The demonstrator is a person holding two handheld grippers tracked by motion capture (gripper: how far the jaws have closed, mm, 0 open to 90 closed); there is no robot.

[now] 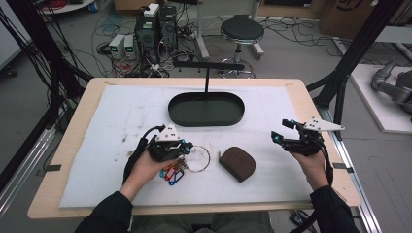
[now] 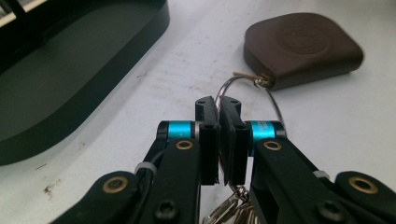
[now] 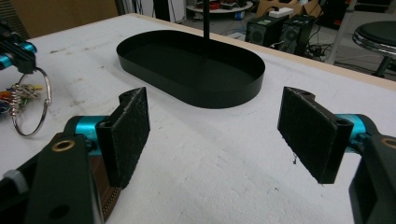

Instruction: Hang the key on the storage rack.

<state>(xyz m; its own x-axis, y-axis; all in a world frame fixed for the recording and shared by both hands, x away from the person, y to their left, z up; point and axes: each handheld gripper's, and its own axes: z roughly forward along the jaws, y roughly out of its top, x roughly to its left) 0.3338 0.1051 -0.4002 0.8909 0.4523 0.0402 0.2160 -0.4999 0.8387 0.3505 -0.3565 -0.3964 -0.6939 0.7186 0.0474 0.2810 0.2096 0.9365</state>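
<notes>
At the far middle of the white mat (image 1: 97,145) we see a black oval tray (image 1: 206,109) with a thin post rising from its back edge; its floor is bare. Nearer us, the left gripper (image 2: 218,109) has its jaws pressed together on a metal key ring (image 1: 198,158) with coloured tags (image 1: 171,174). A brown pouch (image 1: 237,162) lies just right of the ring. The right gripper (image 3: 215,126) hovers spread wide, holding nothing.

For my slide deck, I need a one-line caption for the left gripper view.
Left claw shut on the key ring, with the brown pouch beyond and the black tray alongside.
</notes>
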